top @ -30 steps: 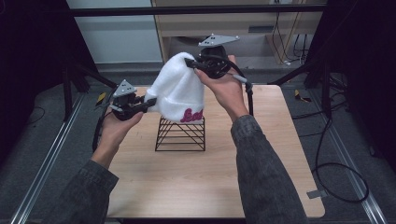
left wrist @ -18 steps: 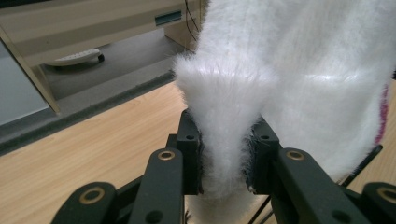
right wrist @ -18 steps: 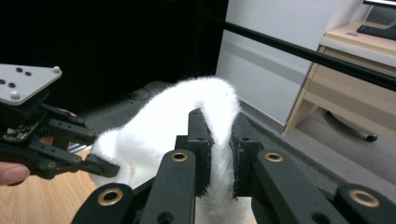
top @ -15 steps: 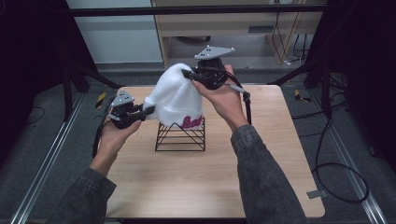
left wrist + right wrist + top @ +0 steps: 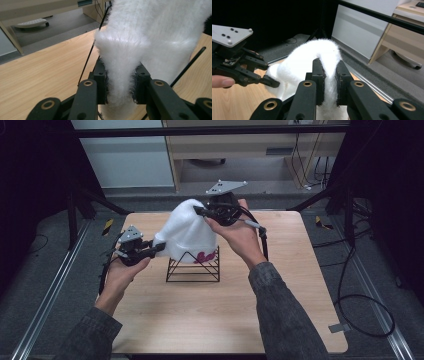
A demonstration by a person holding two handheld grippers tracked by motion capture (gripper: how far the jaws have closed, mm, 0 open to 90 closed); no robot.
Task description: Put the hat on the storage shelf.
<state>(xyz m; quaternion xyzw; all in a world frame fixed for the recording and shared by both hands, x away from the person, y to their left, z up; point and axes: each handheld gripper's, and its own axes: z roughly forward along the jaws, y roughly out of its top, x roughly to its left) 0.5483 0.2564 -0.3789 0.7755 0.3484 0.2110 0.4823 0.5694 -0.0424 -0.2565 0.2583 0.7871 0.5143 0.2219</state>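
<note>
A fluffy white hat with a pink mark near its lower edge drapes over a black wire rack at mid-table. My left gripper is shut on the hat's left edge; in the left gripper view the white fur is pinched between both pads. My right gripper is shut on the hat's top, and in the right gripper view a fold of the fur sits clamped between its jaws. The left gripper also appears at the left of that view.
The wooden table has free room in front of and beside the rack. A black post stands just right of the right hand. Cables lie on the floor to the right. A metal rail runs along the left.
Both grippers have come down with the hat, lowering it over the wire rack. The left gripper moved slightly down and inward; the right hand dropped toward the rack's top.
</note>
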